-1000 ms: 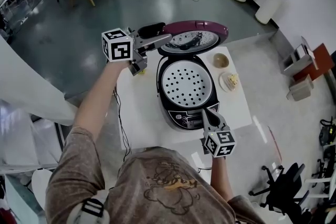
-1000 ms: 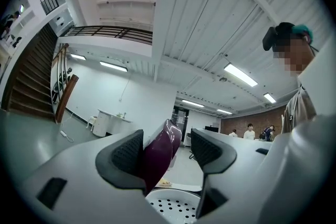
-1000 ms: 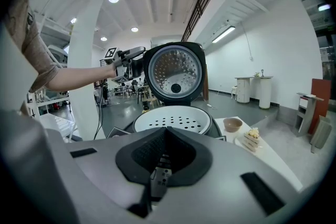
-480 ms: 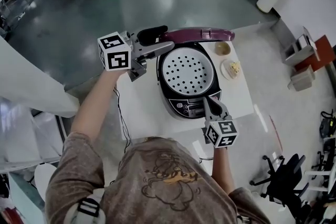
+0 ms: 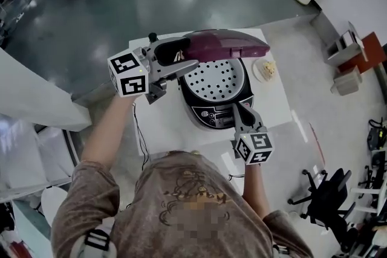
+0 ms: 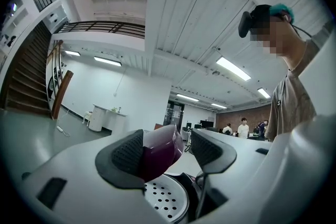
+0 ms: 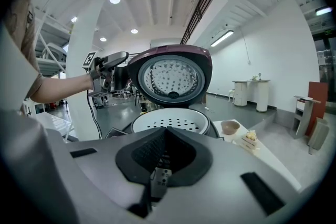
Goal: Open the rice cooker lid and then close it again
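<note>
A rice cooker (image 5: 214, 113) stands on a white table (image 5: 162, 125), with a white perforated steam tray (image 5: 216, 78) in its pot. Its maroon lid (image 5: 227, 44) hangs partly lowered over the pot. My left gripper (image 5: 181, 56) is open at the lid's left edge. In the left gripper view the lid's rim (image 6: 157, 157) lies against one pad, with a gap to the other. My right gripper (image 5: 237, 110) is shut, holds nothing, and rests at the cooker's front by the control panel. The right gripper view shows the lid's underside (image 7: 170, 76) above the tray (image 7: 170, 122).
A small bowl (image 7: 229, 126) and a plate of food (image 7: 249, 138) sit on the table to the cooker's right; the plate (image 5: 266, 69) peeks from under the lid in the head view. The table is small and floor surrounds it.
The lid has swung down from upright to partly lowered, and my left gripper has come down and toward me with it. The right gripper stays at the cooker's front.
</note>
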Tool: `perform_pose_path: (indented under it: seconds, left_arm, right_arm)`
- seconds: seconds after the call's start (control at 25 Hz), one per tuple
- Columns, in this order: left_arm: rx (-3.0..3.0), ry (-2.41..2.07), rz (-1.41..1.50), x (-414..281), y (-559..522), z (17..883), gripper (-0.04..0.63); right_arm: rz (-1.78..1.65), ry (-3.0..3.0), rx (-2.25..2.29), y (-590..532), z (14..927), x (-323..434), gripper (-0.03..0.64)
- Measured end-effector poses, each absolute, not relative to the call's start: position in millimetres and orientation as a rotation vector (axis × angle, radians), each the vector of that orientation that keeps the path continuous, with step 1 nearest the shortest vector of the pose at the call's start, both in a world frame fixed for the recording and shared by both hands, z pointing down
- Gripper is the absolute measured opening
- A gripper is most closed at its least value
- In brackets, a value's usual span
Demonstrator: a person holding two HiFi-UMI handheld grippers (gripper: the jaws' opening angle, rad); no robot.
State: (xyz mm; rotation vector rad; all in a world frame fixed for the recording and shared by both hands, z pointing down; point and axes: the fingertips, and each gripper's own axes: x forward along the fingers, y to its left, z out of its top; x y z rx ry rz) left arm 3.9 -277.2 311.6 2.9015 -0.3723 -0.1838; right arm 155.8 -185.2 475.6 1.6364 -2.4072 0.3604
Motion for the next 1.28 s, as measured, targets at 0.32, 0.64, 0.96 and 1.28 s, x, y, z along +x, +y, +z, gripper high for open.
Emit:
perform_pose_path:
  seconds: [0.32, 0.64, 0.96, 1.28]
  left_arm:
    - [2.879, -0.373, -0.149, 10, -254, 338, 0.285]
    - [2.829, -0.367, -0.147, 12, -238, 363, 0.284]
    - [2.779, -0.362, -0.101, 16, -227, 391, 0.282]
    - [2.752, -0.368, -0.073, 18, -220, 411, 0.282]
  right_arm:
    - [0.364, -2.403, 1.648, -185, 479, 158, 0.002]
    - [0.38, -2.414, 1.652, -186, 478, 159, 0.002]
    - [0.397, -2.406, 1.649, -185, 475, 163, 0.002]
    - [0.386, -2.442, 1.649, -182, 461, 160, 0.002]
